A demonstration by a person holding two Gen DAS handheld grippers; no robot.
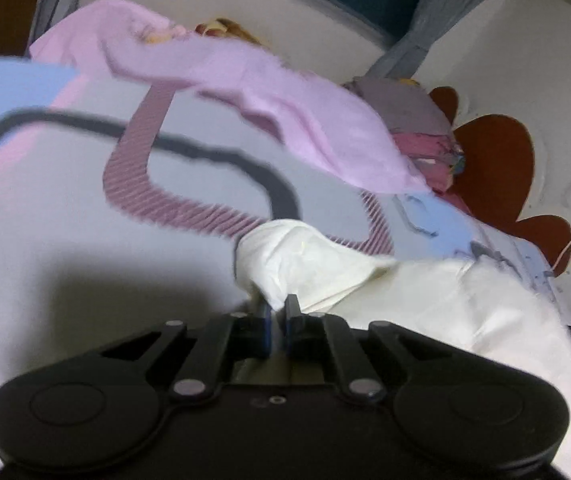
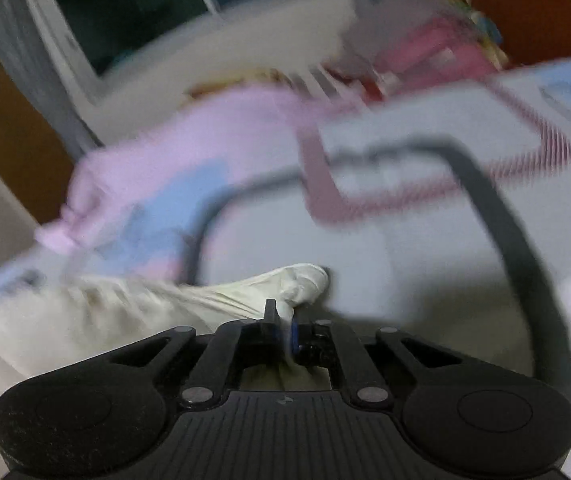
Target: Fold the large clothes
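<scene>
A cream-white garment lies on the patterned bed sheet, bunched toward the right in the left wrist view. My left gripper is shut on a folded corner of it, with cloth pinched between the black fingers. In the right wrist view, the same white garment stretches off to the left, and my right gripper is shut on its bunched end. A pale pink garment lies spread farther back on the bed; the right wrist view shows this pink garment blurred.
The sheet carries dark grey and striped purple lines and blue patches. A stack of folded pink and grey clothes sits at the back right beside a brown flower-shaped headboard. A window with curtains is behind.
</scene>
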